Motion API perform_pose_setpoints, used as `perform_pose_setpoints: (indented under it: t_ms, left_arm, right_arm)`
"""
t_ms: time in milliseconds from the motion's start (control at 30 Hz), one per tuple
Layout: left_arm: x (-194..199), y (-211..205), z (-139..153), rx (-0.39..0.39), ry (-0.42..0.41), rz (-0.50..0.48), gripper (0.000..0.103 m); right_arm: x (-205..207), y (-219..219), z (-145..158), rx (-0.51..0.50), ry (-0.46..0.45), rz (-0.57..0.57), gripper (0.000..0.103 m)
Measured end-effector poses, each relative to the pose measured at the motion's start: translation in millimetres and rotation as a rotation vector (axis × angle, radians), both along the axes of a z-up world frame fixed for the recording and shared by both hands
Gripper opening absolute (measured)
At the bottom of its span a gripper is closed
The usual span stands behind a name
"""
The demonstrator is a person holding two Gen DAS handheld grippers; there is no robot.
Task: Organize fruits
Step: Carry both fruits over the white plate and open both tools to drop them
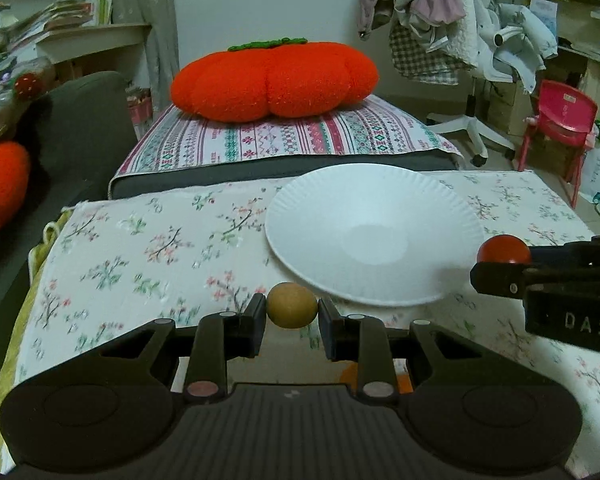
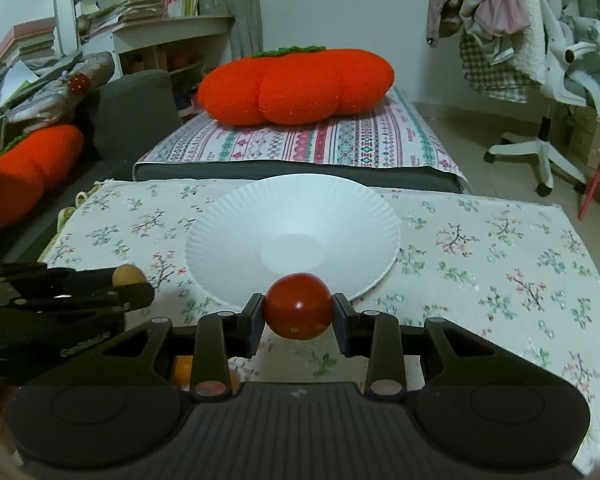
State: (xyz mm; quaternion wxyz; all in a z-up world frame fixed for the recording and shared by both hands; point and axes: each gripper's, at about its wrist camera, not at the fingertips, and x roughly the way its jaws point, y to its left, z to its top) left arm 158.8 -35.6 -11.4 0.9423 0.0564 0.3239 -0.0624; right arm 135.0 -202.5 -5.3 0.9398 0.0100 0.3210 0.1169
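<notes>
- While held just above the flowered cloth [image 1: 148, 240], left gripper [image 1: 292, 312] pinching a small tan round fruit [image 1: 292, 305] between both fingertips, jaws closed onto its two sides.
- Tan fruit raised off the cloth, just short of the near rim of the white paper plate [image 1: 374, 236], toward the plate's near-left edge.
- In the right wrist view, right gripper [image 2: 298, 314] clamped on a red tomato [image 2: 298, 311], one finger pressed on each side, jaws narrowed to the fruit's width.
- Tomato hanging at the near rim of the plate [image 2: 292, 236], overlapping that rim in view; whether over the plate or just before it, cannot tell.
- Same tomato [image 1: 504, 250] seen from the left wrist view at the plate's right edge, gripped by the black fingers entering from the right.
- Left gripper [image 2: 128, 284] seen in the right wrist view at the cloth's left side, tan fruit [image 2: 128, 275] peeking out above its fingers.
- Plate bare, set near the far edge of the cloth [image 2: 480, 260], roughly mid-width.
- Something orange [image 2: 182, 372] partly hidden below the right gripper's fingers, near the front edge; kind not clear.
- Beyond the far edge, a big orange pumpkin-shaped cushion [image 1: 274, 80] lying on a striped patterned cover [image 1: 292, 140].
</notes>
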Motion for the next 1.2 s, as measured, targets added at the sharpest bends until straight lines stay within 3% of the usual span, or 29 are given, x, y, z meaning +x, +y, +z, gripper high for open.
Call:
perform_pose_setpoints:
  t_ms: [433,933,1200]
  left_arm:
    - [25,-15,-12,0.049,-0.034,-0.04,0.002]
    - [28,-20,-17,0.052,-0.053,-0.099,0.005]
    - [28,-7,-7,-0.006,-0.048,-0.088,0.022]
  right_arm:
    - [24,3,-9,-0.035,0.003,-0.005,0.032]
    - [26,12,-15,-0.073,0.01,-0.003,0.033]
    - [25,-7,-3,-0.009,-0.009,-0.062,0.054]
